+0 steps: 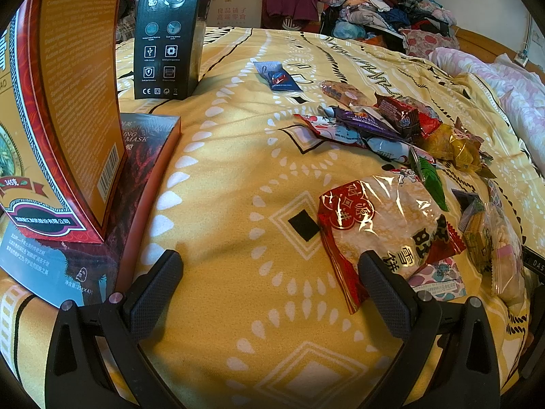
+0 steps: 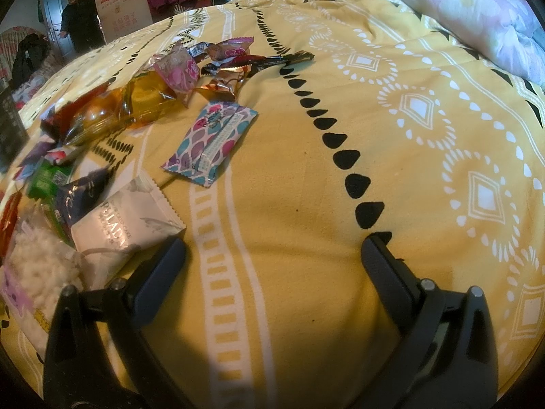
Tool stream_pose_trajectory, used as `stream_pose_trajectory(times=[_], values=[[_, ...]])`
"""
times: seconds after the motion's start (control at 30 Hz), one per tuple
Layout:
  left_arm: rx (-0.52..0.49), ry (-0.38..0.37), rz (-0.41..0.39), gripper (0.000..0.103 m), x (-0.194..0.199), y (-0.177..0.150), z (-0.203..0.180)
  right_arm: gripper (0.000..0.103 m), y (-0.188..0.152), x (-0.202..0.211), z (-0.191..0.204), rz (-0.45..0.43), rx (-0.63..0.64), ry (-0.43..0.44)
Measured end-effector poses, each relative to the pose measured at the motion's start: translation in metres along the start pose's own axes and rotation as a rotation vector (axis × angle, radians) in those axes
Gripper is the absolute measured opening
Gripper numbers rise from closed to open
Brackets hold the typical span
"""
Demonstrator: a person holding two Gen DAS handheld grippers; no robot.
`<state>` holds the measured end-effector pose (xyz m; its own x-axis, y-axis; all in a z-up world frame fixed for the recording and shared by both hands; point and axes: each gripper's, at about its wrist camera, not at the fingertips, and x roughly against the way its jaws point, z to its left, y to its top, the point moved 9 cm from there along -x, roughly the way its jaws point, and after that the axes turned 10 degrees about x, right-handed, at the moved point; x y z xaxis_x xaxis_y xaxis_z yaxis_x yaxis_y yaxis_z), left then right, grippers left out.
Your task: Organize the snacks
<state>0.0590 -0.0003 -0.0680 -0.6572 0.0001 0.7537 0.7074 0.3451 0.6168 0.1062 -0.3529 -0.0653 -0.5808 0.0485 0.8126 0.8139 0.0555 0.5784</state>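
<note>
Both tools spread and empty: left tool (image 1: pixel 270 284) beside the rice-cracker pack (image 1: pixel 385 228), right tool (image 2: pixel 272 259) over bare bedspread (image 2: pixel 340 109). Snacks lie heaped on the bed — slippery wrappers (overlapping) could slide or drag neighbours when pinched.

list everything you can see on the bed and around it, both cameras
rice cracker pack: 1, red and clear, by the left tongs
snack pile: many, mixed colours, mid-bed
blue packet: 1, apart from the pile
patterned packet: 1, pink, teal and purple, alone on the bedspread
white packet: 1, by the right tongs
boxes: 3, black, orange, dark red, left side
bedspread: 1, yellow
clothes heap: beyond the bed
left tongs: open
right tongs: open
</note>
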Motion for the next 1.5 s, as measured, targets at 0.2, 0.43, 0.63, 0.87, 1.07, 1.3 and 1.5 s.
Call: stream_pose_trajectory(times=[0.2, 0.43, 0.63, 0.87, 1.07, 1.3, 1.5], values=[[0.0, 0.001, 0.0, 0.103, -0.0001, 0.0001, 0.0, 0.103, 0.0002, 0.0001, -0.0002, 0.0, 0.0, 0.0], [0.0, 0.001, 0.0, 0.103, -0.0001, 0.0001, 0.0, 0.103, 0.0001, 0.0, 0.0, 0.0, 0.0, 0.0], [0.0, 0.001, 0.001, 0.103, -0.0001, 0.0, 0.0, 0.103, 0.0001, 0.0, 0.0, 0.0, 0.0, 0.0], [0.0, 0.001, 0.001, 0.103, -0.0001, 0.0001, 0.0, 0.103, 0.0001, 0.0, 0.0001, 0.0, 0.0, 0.0], [0.0, 0.001, 0.001, 0.103, -0.0001, 0.0001, 0.0, 0.103, 0.0001, 0.0, 0.0001, 0.0, 0.0, 0.0], [0.002, 0.004, 0.006, 0.103, -0.0001, 0.0, 0.0004, 0.103, 0.0001, 0.0, 0.0, 0.0, 0.001, -0.001], [0.017, 0.008, 0.021, 0.103, -0.003, 0.0022, -0.0084, 0.103, 0.0004, -0.0005, 0.0007, 0.0, 0.001, -0.001]])
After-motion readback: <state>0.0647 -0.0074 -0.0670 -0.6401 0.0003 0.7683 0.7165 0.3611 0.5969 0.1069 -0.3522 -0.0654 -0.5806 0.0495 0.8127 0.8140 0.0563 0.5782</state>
